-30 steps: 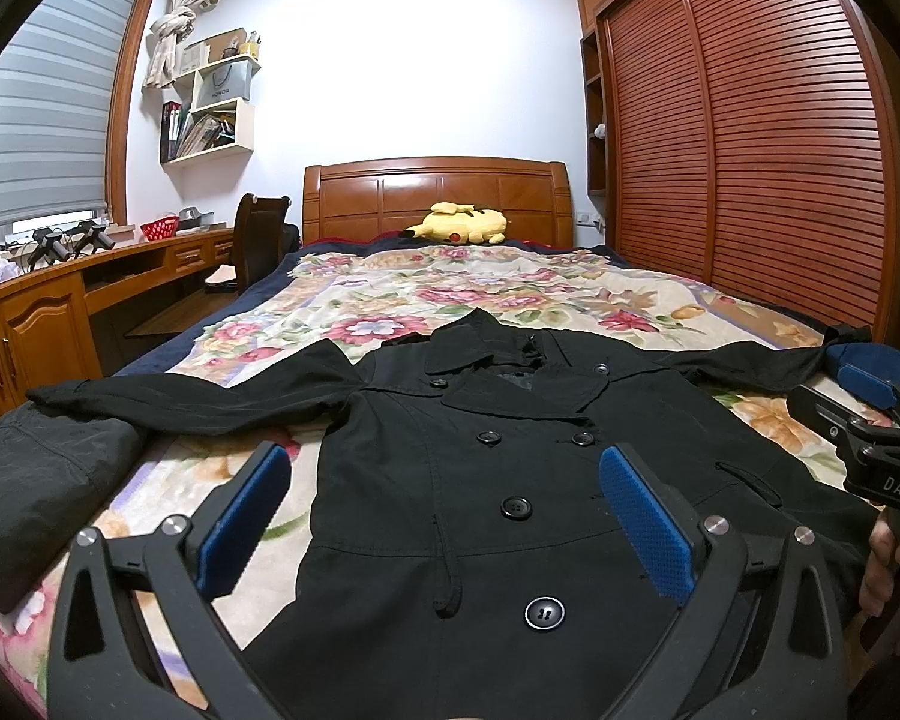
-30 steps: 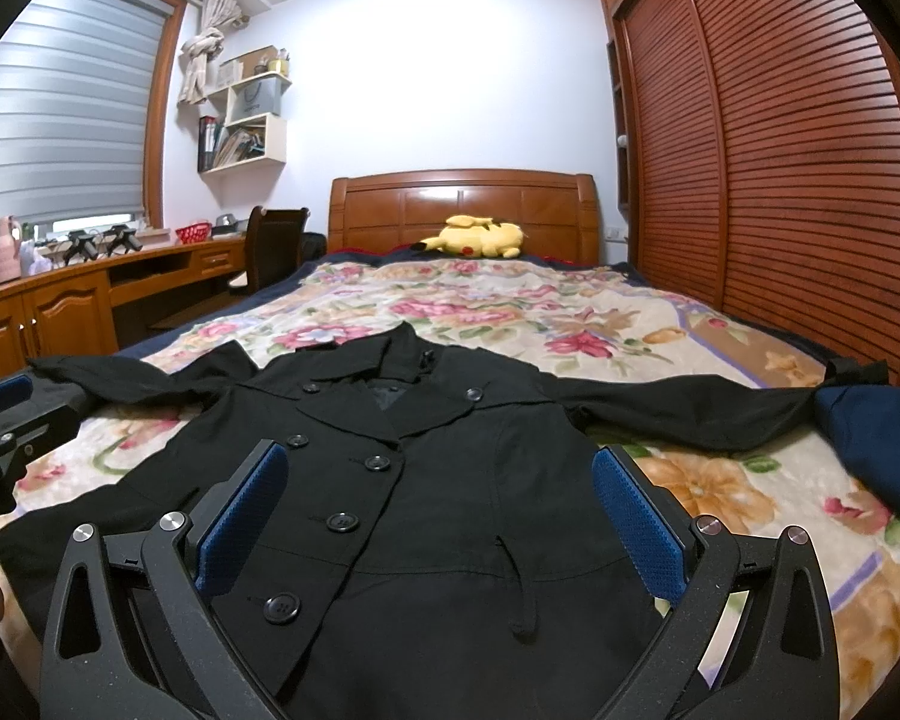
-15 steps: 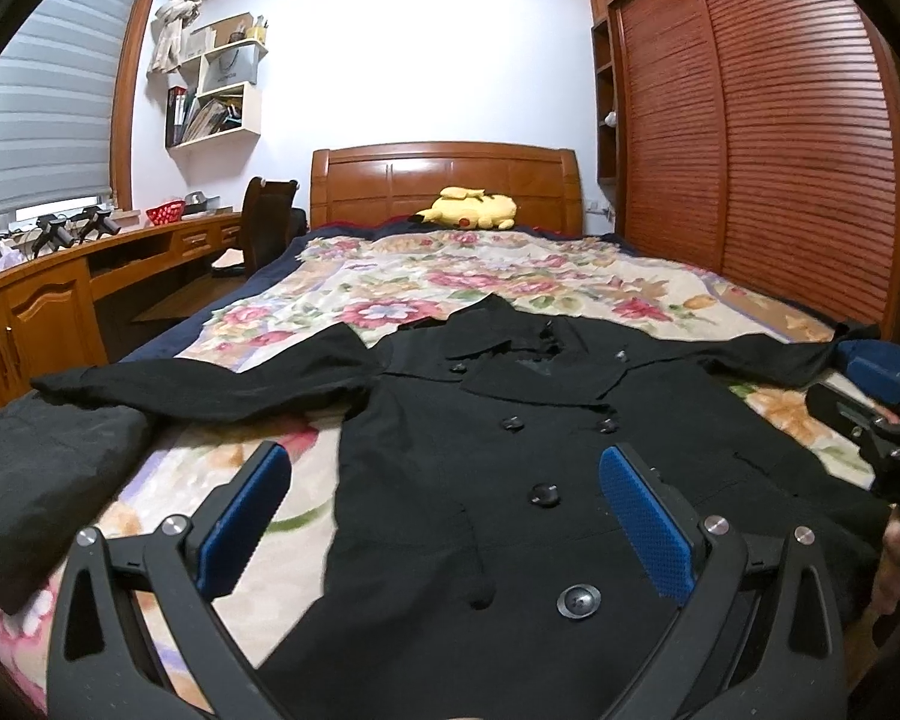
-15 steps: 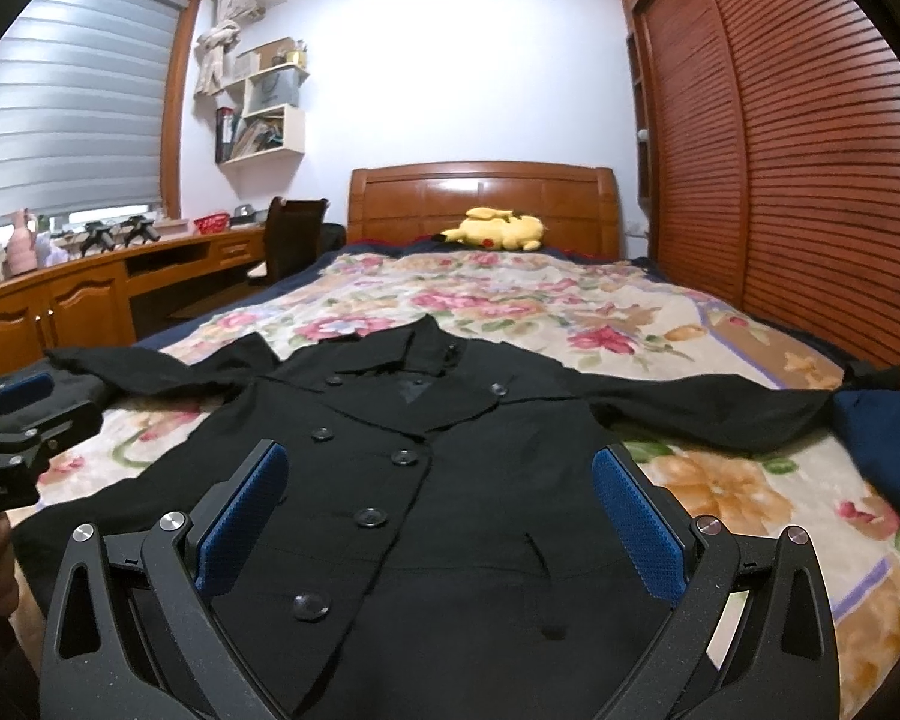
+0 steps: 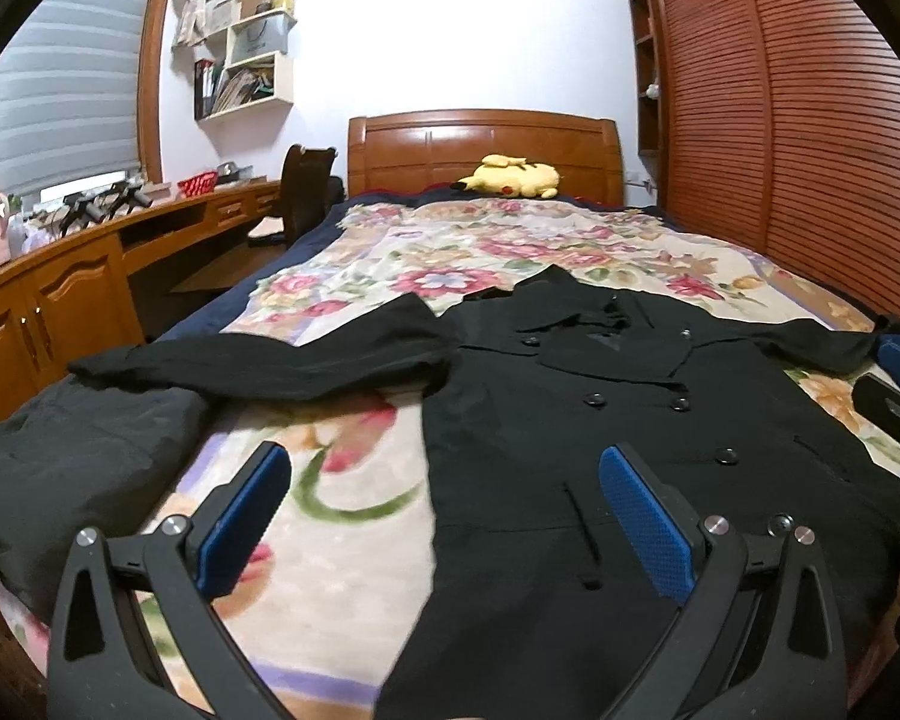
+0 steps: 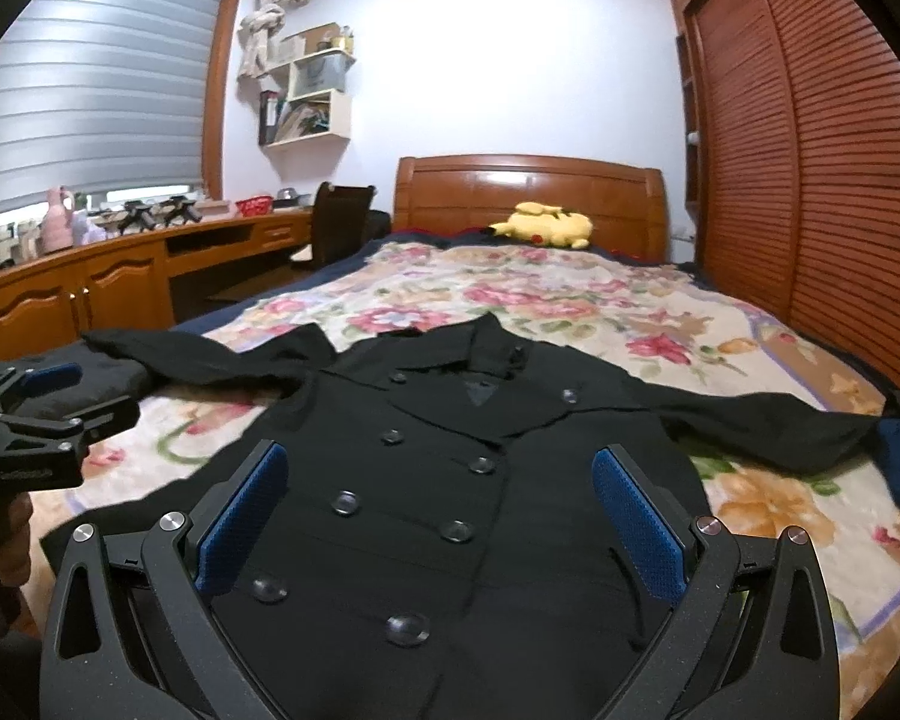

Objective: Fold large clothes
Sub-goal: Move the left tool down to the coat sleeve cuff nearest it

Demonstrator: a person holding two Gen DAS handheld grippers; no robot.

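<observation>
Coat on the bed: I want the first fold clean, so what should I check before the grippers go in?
1. Coat flat, front up, buttoned: ok.
2. Both sleeves spread out sideways, left sleeve, right sleeve: ok.
3. Left gripper jaws open, empty: ok.
4. Right gripper jaws open, empty: ok.
5. Room beside the left sleeve: not ok, a dark garment lies under its cuff.
6. Hem straight: cannot tell, hidden behind the grippers.

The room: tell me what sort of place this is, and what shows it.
A bedroom in a home, most likely. A bed with a wooden headboard fills the middle, a slatted wardrobe lines one wall, and a desk runs under the window. A black coat lies spread on the bed.
</observation>
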